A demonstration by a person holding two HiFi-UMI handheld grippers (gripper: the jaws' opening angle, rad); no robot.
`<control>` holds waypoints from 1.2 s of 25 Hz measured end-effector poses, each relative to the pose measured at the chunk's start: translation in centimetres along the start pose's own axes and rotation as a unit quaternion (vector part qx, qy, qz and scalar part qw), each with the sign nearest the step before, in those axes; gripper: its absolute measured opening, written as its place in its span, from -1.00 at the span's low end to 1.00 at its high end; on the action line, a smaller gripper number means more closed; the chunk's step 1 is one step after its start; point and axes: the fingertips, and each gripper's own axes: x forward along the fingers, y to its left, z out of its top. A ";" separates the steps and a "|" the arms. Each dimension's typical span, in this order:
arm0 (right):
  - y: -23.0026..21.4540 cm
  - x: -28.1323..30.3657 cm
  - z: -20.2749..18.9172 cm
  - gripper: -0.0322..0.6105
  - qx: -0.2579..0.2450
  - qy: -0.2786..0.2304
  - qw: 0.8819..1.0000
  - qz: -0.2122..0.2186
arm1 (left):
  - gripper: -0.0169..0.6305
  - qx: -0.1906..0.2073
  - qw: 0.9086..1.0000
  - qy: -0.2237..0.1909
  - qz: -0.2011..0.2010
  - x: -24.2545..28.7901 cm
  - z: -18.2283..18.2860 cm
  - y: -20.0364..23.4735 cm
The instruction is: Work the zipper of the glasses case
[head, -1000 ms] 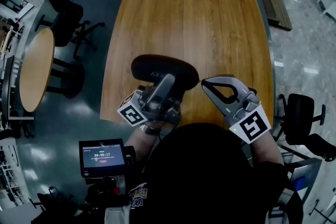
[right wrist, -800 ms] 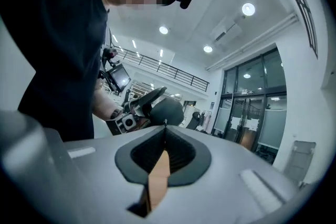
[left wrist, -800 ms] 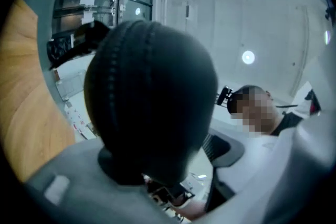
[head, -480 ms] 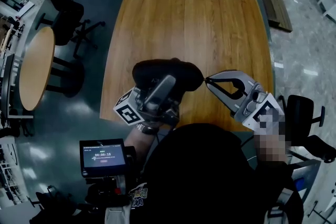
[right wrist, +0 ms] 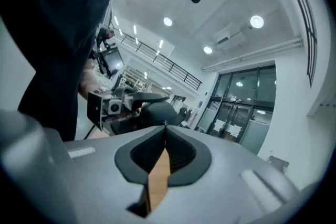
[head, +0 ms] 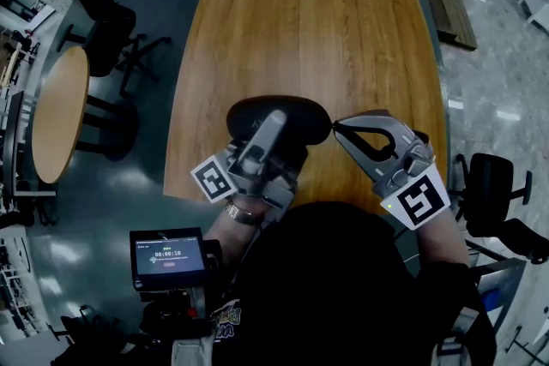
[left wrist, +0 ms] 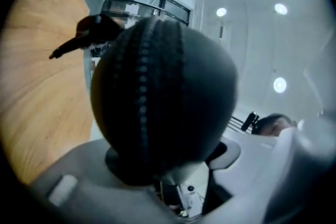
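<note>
We observe the black oval glasses case (head: 298, 111) over the near half of the square wooden tabletop (head: 317, 30), with its long axis running left to right in the head view. Whether its underside touches the tabletop cannot be determined.

The left tool (head: 274, 123) is clamped on the case. Its jaws stand fairly wide apart, one over the top of the case and one beneath, gripping it across the short dimension. In the left gripper view the case fills the space between the jaws. A row of zipper teeth (left wrist: 143, 86) runs along its rounded surface from the near end to the far end. We see the tabletop along the left of that view and ceiling lights behind the case, so this tool is tilted upward.

The right tool (head: 334, 128) is at the right end of the case, with its tips touching that end. In the right gripper view its jaws are pressed together with no gap at the tips. A very small dark speck stands at the point where they meet. We cannot tell whether that speck is the zipper pull.

Beyond the left edge of the tabletop stands a round wooden side table (head: 60, 116). A small lit screen (head: 167, 256) sits near the person's left forearm.
</note>
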 end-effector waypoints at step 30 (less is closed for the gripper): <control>2.5 2.4 -2.0 0.05 0.109 0.011 0.994 -0.024 | -0.15 0.147 0.981 0.069 0.108 -1.1 -2.7 4.0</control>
